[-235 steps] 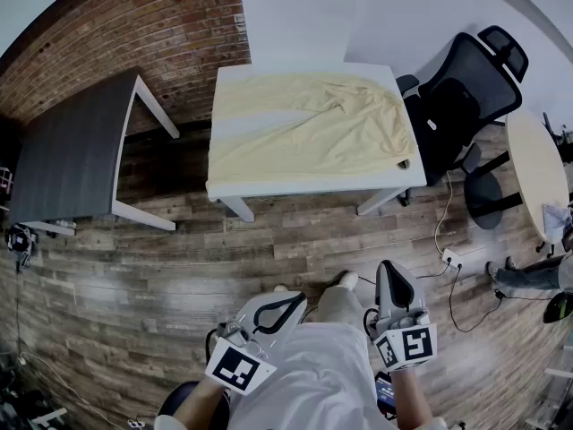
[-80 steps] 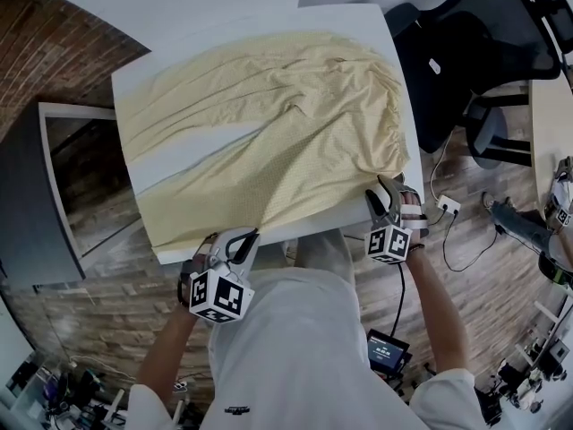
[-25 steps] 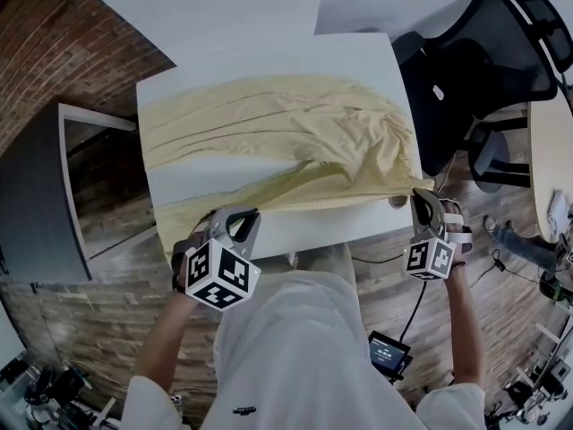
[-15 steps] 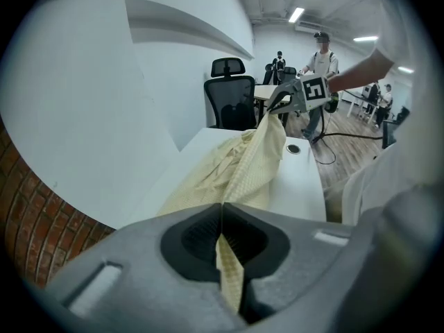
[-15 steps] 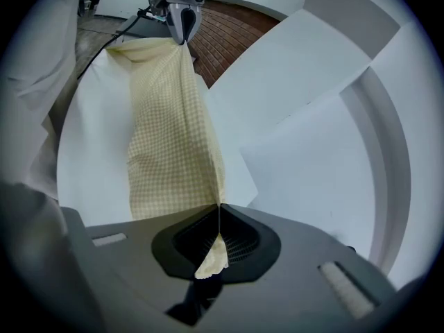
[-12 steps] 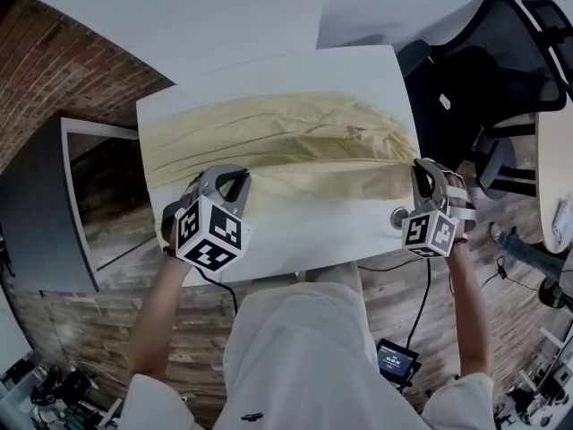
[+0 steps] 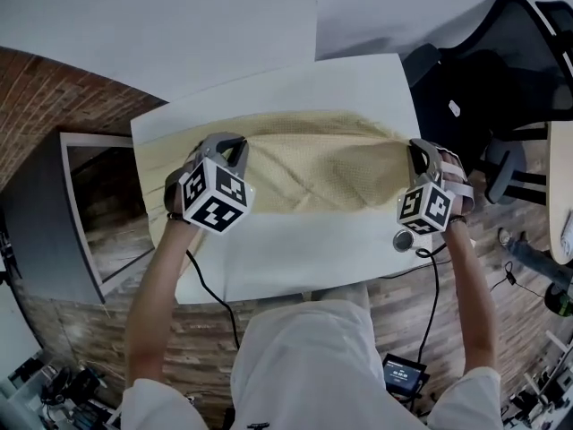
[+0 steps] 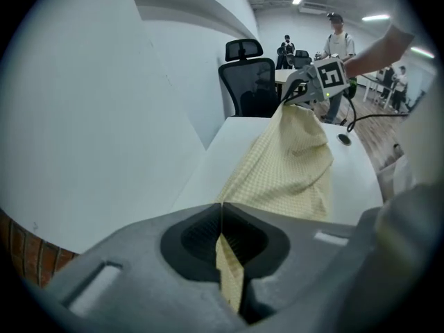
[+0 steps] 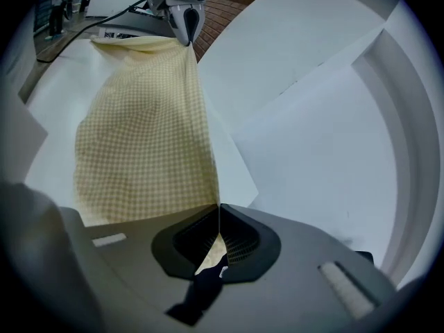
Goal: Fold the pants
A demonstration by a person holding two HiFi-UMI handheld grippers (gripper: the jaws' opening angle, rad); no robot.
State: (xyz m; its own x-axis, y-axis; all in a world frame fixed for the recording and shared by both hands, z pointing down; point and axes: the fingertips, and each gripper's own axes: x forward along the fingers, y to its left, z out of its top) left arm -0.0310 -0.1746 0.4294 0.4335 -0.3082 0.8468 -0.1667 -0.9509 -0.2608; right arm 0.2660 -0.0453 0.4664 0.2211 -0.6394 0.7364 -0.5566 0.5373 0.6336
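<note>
One white table [image 7: 295, 262] carries the yellow checked pants [image 7: 313, 173] on its far half; the near half is bare. The two grippers hold one edge of the cloth lifted between them. The left gripper [image 7: 235, 147] is closed tight on the fabric, and so is the right gripper [image 7: 416, 152]. One small round object [image 7: 403, 240] lies near the table's right edge. One black office chair [image 7: 483, 79] stands close beside that edge. One dark table [image 7: 40, 213] stands apart at the left. The far edge runs along a white wall [image 7: 179, 25].
</note>
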